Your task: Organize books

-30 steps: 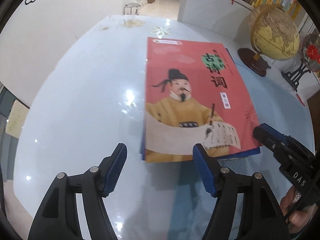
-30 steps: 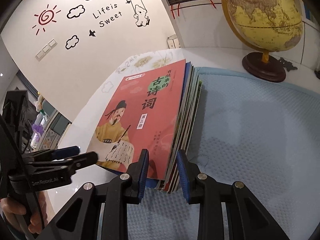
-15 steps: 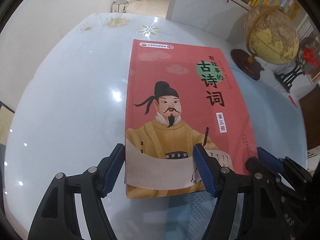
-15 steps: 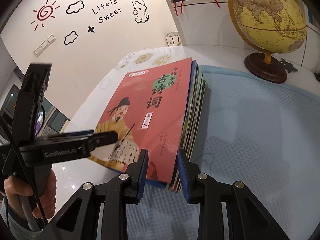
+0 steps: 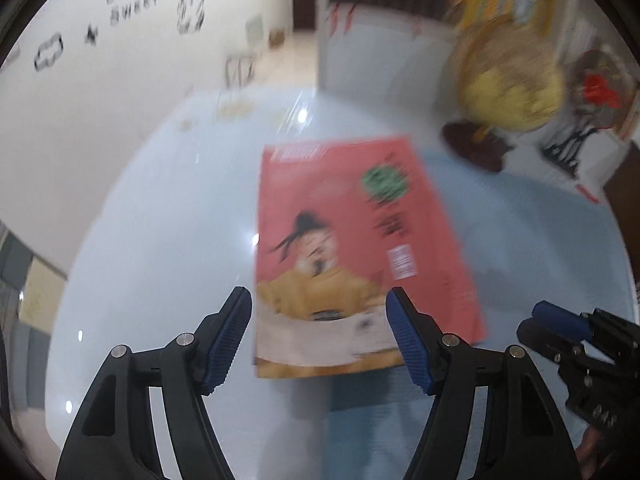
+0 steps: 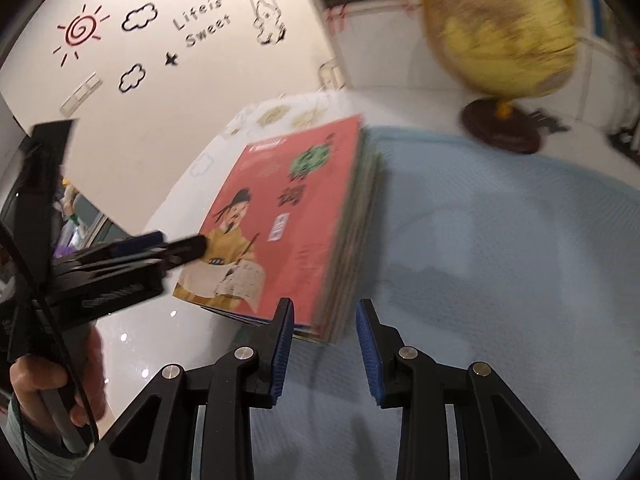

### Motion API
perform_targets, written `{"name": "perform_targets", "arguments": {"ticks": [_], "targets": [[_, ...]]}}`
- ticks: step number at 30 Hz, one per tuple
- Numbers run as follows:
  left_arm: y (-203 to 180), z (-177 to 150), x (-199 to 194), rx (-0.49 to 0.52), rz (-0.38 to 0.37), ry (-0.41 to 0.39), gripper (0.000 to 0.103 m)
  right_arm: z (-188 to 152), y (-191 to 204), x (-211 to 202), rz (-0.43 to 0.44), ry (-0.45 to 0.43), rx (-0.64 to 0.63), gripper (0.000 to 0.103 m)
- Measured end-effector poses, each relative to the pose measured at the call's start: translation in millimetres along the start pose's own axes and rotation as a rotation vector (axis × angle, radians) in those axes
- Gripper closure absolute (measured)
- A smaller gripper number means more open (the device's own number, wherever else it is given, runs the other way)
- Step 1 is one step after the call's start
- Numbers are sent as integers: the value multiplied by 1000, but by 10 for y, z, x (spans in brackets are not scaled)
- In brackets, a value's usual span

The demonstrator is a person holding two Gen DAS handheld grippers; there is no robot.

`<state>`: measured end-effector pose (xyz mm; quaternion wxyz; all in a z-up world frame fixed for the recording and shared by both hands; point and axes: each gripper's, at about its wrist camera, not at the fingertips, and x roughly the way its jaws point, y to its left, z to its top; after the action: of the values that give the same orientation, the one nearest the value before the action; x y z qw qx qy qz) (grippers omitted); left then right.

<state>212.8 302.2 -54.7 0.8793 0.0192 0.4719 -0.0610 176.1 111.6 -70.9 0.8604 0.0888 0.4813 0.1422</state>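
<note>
Book stack (image 6: 296,216) lies on table (image 6: 132,344) (red cover topmost).

I count one stack of books (image 6: 344,240), its number unclear, one globe (image 6: 500,32), one mat (image 6: 500,260), two grippers.

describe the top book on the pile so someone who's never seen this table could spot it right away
Start at the yellow globe at the back of the table, then come forward to the pile of books beside the blue mat. The top book has a coral-red cover showing a man in a yellow robe and black hat.
</note>
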Motion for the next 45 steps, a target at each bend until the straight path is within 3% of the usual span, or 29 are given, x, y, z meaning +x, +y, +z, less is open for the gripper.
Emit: {"name": "perform_targets", "arguments": {"ticks": [1, 3, 8, 14, 17, 20, 30, 45], "targets": [[-98, 2, -130, 8, -7, -28, 34, -8, -79, -154, -21, -19, 1, 55], [-359, -2, -368, 26, -40, -76, 34, -48, -251, -543, -65, -86, 1, 45], [-1088, -82, -792, 51, -94, -139, 34, -157, -589, -1416, -225, -196, -21, 45], [-1863, -58, -1140, 16, -206, -153, 34, -300, -1082, -2151, -348, -210, 120, 42], [-2253, -60, -1205, 34, -172, -174, 34, -349, -1239, -2365, -416, -220, 124, 40], [-2483, -80, -1186, 54, -142, -162, 34, -423, -1428, -2474, -423, -215, 136, 38], [-2785, -248, -1147, 1, -143, -117, 34, -502, -1832, -2500, -411, -179, 122, 38], [-3013, -251, -988, 6, -136, -74, 34, -534, -2067, -2434, -377, -142, 143, 38]]}}
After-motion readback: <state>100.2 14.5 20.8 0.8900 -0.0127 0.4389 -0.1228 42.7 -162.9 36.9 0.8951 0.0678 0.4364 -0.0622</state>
